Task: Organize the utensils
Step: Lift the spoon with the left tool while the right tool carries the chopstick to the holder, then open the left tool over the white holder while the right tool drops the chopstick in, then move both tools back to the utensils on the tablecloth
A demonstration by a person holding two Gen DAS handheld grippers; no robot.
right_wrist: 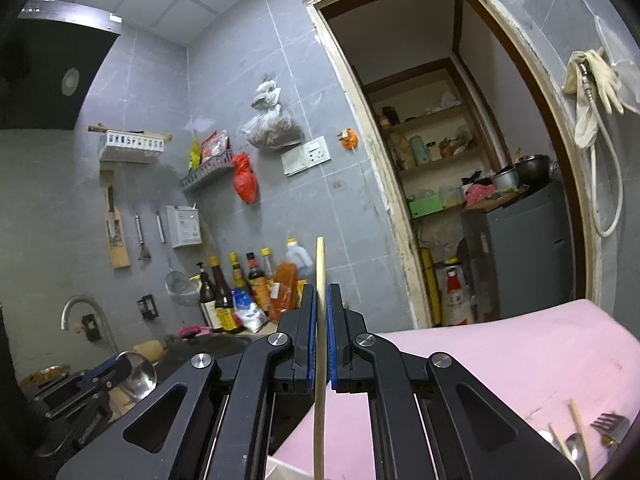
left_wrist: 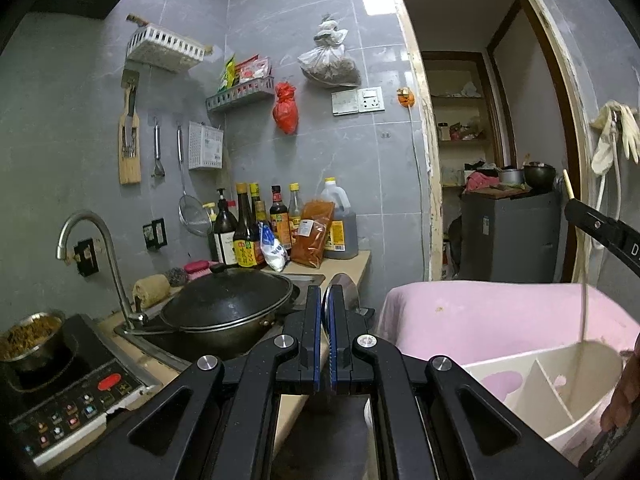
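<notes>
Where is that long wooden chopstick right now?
The chopstick stands nearly upright, pinched in the right claw. In the left wrist view, its lower end dips into the white divided holder on the pink cloth.

The left gripper [left_wrist: 327, 308] points roughly level, its jaws clamped on a spoon [left_wrist: 346, 292]. The right gripper [right_wrist: 320, 320] also points level, jaws pinched tight on an upright chopstick [right_wrist: 320, 264]. A hand [left_wrist: 624, 392] shows at the lower right edge.
</notes>
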